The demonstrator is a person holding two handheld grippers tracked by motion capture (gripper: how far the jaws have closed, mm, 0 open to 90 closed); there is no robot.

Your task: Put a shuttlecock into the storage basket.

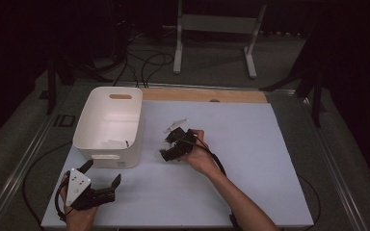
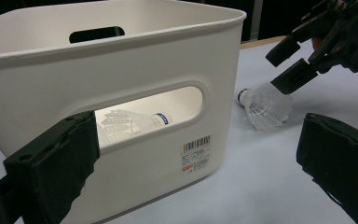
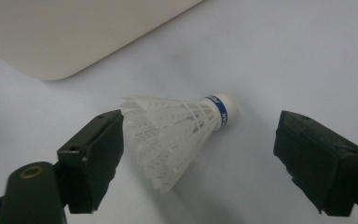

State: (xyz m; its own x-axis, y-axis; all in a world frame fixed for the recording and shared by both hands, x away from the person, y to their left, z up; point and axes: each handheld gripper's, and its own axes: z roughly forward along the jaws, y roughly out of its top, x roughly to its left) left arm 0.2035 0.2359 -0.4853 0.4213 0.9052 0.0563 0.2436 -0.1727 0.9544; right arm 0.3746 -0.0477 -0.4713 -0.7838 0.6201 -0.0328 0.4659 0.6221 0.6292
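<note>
Matte white bench (image 1: 250,159); smooth white plastic bin (image 1: 107,126), rounded corners, slot handles, left of centre; left tool (image 1: 103,174), lower left, jaws apart and empty; right tool (image 3: 198,156), jaws apart astride white feathered shuttlecock (image 3: 177,133) lying on the bench, centre frame.

Dim high view with dark surroundings; gripper views brighter, soft shadows

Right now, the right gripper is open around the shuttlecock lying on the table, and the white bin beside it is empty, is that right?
Not quite: the white bin is not empty. The left gripper view shows another shuttlecock inside it, through the handle slot. The rest holds: the right gripper is open around the shuttlecock on the table.
</note>
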